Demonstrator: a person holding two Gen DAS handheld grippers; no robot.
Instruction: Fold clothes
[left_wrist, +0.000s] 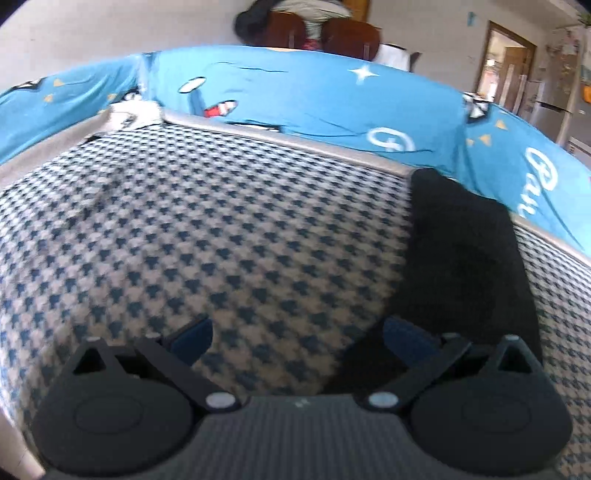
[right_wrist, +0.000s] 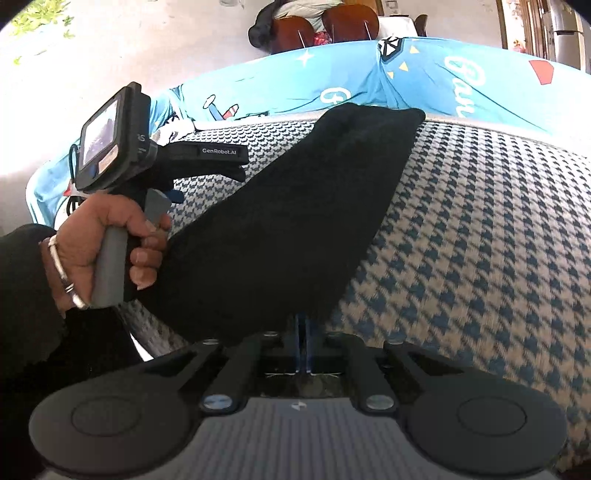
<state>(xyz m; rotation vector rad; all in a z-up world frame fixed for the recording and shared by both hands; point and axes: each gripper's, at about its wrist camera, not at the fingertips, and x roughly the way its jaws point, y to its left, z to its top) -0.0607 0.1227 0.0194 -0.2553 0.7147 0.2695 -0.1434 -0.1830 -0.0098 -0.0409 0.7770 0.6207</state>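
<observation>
Right tool (right_wrist: 302, 328) clamped shut on near edge of black cloth (right_wrist: 295, 206); left tool (left_wrist: 295, 336) gaping, empty, over checked cover (left_wrist: 221, 221). Cloth lies at 12 o'clock from right tool, reaching blue sheet (right_wrist: 480, 85). Advice: lift the edge evenly and carry it toward 12. Garment type unclear; cloth's left part hidden behind hand (right_wrist: 110, 236).

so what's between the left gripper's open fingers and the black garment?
Only bare houndstooth cloth, seen in the left wrist view; left gripper open beside black garment.
</observation>
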